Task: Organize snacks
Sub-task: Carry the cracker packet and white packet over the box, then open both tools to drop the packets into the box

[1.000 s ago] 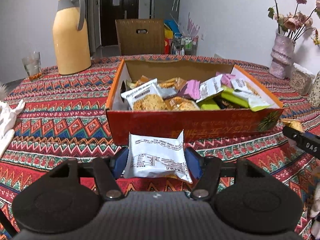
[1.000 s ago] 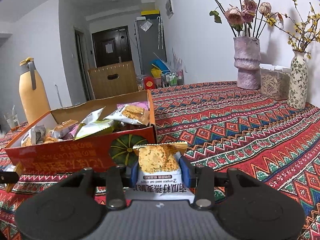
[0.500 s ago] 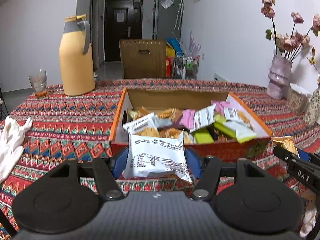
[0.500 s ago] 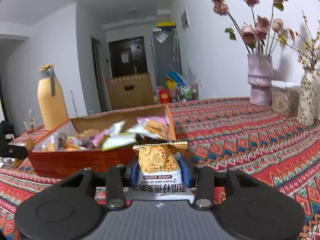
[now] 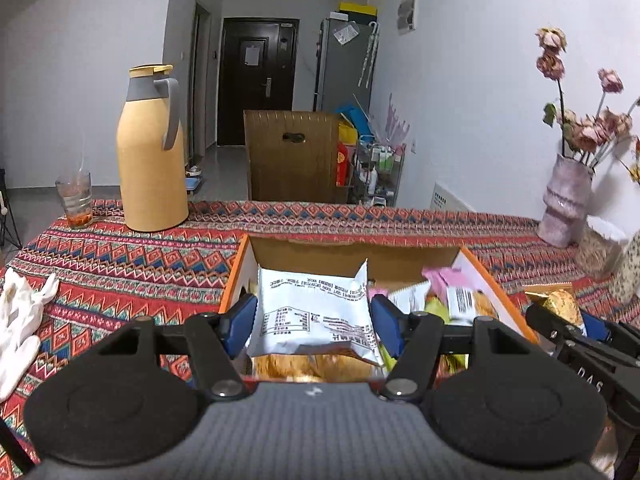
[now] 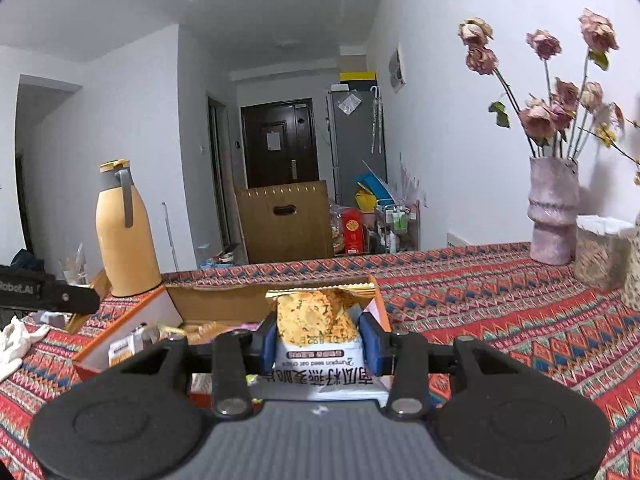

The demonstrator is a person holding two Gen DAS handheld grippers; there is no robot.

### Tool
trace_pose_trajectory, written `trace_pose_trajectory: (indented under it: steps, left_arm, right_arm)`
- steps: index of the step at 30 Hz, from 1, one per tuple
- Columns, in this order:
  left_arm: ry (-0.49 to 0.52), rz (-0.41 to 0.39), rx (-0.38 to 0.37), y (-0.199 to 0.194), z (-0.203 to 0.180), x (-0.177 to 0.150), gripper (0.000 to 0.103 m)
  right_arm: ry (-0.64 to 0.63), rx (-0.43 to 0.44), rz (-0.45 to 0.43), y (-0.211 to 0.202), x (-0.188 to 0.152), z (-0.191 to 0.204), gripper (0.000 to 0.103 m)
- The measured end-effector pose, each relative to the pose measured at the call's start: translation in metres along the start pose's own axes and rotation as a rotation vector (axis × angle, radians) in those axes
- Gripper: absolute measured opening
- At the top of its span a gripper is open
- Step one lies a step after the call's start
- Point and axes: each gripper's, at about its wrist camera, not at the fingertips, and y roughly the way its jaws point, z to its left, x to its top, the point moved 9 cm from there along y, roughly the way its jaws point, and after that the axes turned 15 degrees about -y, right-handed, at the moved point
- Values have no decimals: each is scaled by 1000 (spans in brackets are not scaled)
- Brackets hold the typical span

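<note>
The left gripper is clamped on a white snack packet, its blue pads pressing the packet's two side edges, and the packet hangs above the near end of the open cardboard box. It is a flat, crinkled foil pouch with its printed back facing the camera; the long axis runs away from the gripper, and the serrated top seal points toward the far wall of the box. The right gripper is closed on an oat crisp packet, held by its sides in the same way, over the right end of the same box. This pouch is white with a picture of rough golden biscuits and a gold crimped seal that points forward; its print reads upside down to the camera. The box has orange-red outer walls and plain brown inner ones, and it holds a loose heap of small wrappers, pink, green and white, though their shapes are probably blurred too much to tell apart. The box stands on a surface covered with a woven cloth of red zigzag and diamond bands.
</note>
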Motion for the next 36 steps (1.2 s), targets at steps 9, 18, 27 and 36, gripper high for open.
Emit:
trace_pose_trajectory:
  steps: [9,18,27,36]
  left_arm:
    - [-60,-11,19,35,5,26,64]
    - [-126,-28,77,77,20,38,64]
    - [-112,-7,115,100,35,23,63]
    - [-97,-14,86,97,31,17,78]
  right_arm:
    - [-26,5,-4,42,29,14,41]
    - [-24,-18,21,85,32,22,41]
    - [-40,5,42,100,13,34,41]
    - [-21,17,77,103,3,32,42]
